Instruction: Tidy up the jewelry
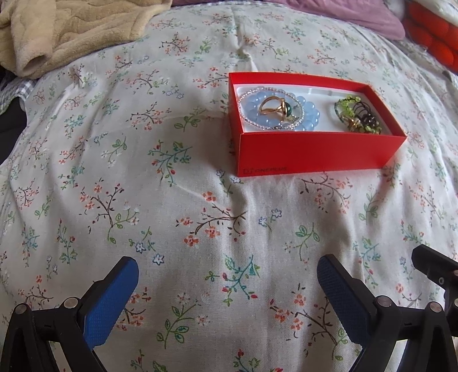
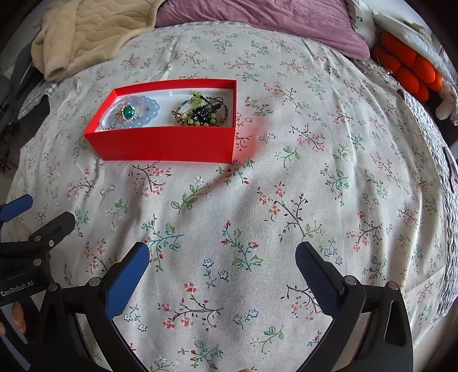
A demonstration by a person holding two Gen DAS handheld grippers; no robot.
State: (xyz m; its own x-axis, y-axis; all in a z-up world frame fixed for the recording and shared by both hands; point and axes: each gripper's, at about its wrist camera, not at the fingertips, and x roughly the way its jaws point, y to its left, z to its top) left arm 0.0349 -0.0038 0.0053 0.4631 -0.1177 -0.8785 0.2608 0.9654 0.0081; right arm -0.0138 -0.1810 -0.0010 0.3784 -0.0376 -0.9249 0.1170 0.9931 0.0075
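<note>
A red box [image 2: 163, 143] on a floral bedspread [image 2: 257, 200] holds the jewelry, seemingly sorted: blue bead bracelet [image 2: 143, 114] and green-stone ring [image 2: 128, 112] at one end, tangled green-beaded pieces [image 2: 200, 113] at the other; left gripper [image 1: 226, 286] and right gripper [image 2: 221, 266] hover nearby, spread wide and empty

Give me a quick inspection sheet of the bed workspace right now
Surface: floral bedsheet, wrinkled.
Job's things: red box open, holding blue bead bracelet with green-stone ring on it, and a tangle of green and dark beads.
Clutter: beige blanket, purple pillow, orange plush.
Grippers: left gripper and right gripper, jaws open, empty.
Cables: nothing seen.
Surroundings: dim, unclear.
</note>
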